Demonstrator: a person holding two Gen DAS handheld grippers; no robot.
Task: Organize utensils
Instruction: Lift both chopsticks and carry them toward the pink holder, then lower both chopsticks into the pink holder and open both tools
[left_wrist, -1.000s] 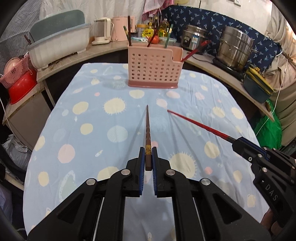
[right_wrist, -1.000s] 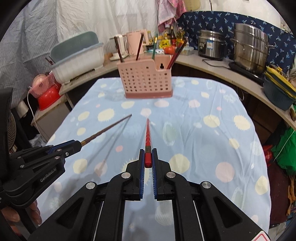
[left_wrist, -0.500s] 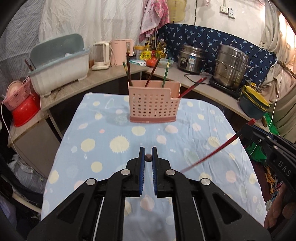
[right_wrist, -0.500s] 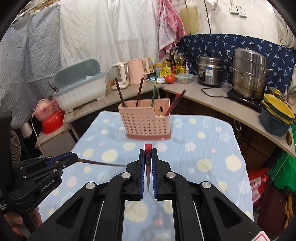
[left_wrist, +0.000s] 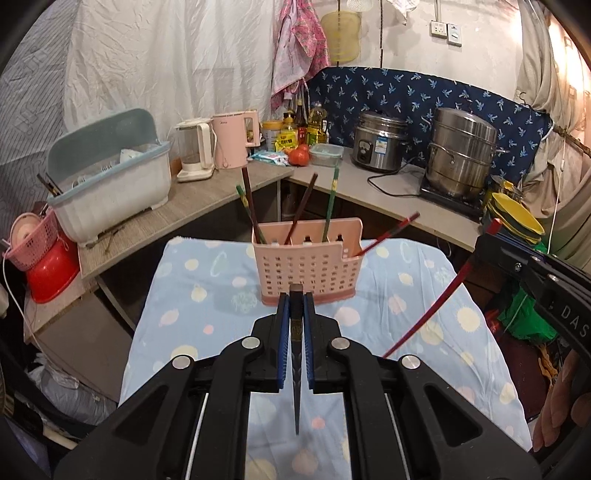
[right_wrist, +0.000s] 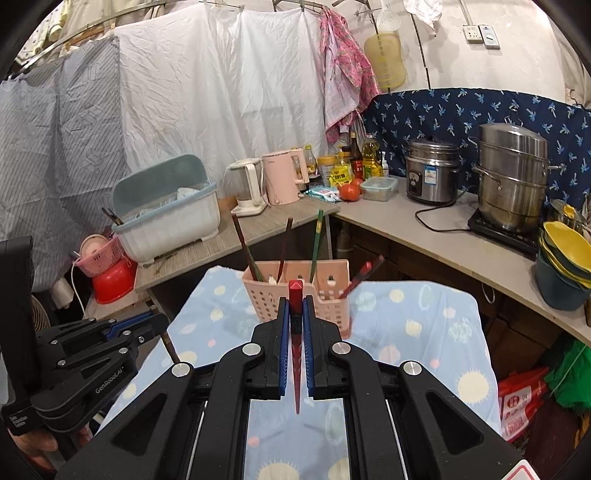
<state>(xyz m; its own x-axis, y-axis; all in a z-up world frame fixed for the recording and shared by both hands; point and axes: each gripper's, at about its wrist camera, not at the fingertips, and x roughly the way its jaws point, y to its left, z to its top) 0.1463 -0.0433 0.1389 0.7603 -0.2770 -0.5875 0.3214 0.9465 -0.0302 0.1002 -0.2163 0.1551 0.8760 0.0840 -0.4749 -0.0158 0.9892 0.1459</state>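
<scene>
Above the table (left_wrist: 192, 295), both grippers (left (left_wrist: 295, 306), right (right_wrist: 295, 306)) clamp chopsticks.

Table (left_wrist: 177, 306) (dotted blue cloth) bears pink caddy (left_wrist: 306, 269).

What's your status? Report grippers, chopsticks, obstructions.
Left gripper shut on dark brown chopstick. Right gripper shut on red chopstick. Pink perforated plastic holder ahead, nothing in the way.
</scene>
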